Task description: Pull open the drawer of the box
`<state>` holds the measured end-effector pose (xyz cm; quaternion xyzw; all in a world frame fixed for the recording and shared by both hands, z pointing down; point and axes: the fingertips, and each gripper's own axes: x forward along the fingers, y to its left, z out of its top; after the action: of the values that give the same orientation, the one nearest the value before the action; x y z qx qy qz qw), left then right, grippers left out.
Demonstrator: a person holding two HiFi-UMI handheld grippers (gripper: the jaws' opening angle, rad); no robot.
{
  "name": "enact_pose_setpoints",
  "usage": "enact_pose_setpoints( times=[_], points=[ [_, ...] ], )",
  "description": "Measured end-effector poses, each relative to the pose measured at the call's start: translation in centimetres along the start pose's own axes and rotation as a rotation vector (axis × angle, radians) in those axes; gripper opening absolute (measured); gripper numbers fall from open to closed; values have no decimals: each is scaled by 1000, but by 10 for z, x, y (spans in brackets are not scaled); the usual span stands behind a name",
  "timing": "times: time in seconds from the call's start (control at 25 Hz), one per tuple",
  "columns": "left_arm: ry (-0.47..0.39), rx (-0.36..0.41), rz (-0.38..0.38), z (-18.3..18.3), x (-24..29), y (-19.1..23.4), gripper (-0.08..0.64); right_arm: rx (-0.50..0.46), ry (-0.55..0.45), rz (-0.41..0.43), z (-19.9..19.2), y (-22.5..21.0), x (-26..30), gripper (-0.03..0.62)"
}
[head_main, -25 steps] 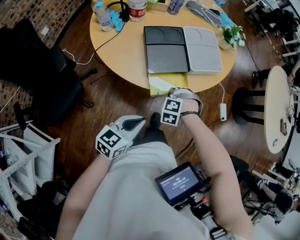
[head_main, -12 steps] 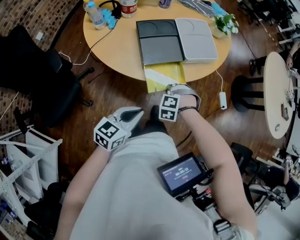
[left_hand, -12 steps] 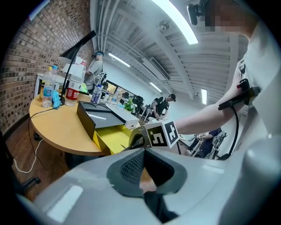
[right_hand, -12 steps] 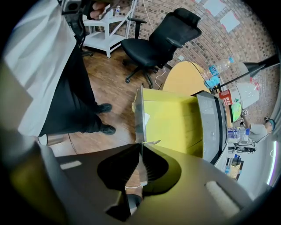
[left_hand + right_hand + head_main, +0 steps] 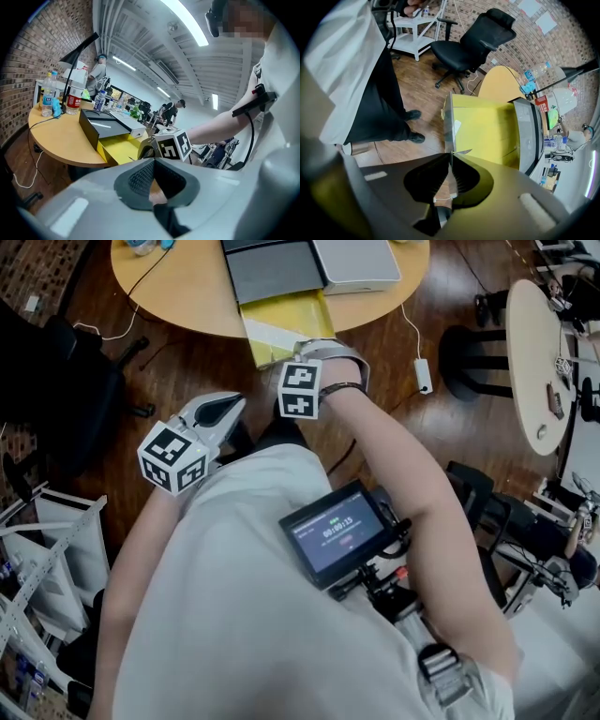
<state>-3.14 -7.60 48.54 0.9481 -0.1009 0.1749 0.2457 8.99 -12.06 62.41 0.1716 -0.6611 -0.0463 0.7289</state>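
One yellow drawer [image 5: 284, 320] juts from the dark box [image 5: 272, 268] toward 6 o'clock, overhanging the desk [image 5: 178, 296] rim. Right tongs [image 5: 449, 157] are pinched almost closed on its thin front wall. Left tongs [image 5: 153, 164], at 8 o'clock of them, are closed and empty. Best practice: pull straight along the drawer's line, without twisting, and stop before it leaves the box. Only the right gripper view shows the pinch. Only the left gripper view shows the box side-on, with bottles [image 5: 47, 98] behind.
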Motion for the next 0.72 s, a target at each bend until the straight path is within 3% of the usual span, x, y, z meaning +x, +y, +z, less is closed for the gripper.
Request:
enact_pose_setpoints(
  times=[0.72],
  points=[
    [-2,10,-11,2,5,-6,6,8,3,9,-6,16,-1,32]
  ],
)
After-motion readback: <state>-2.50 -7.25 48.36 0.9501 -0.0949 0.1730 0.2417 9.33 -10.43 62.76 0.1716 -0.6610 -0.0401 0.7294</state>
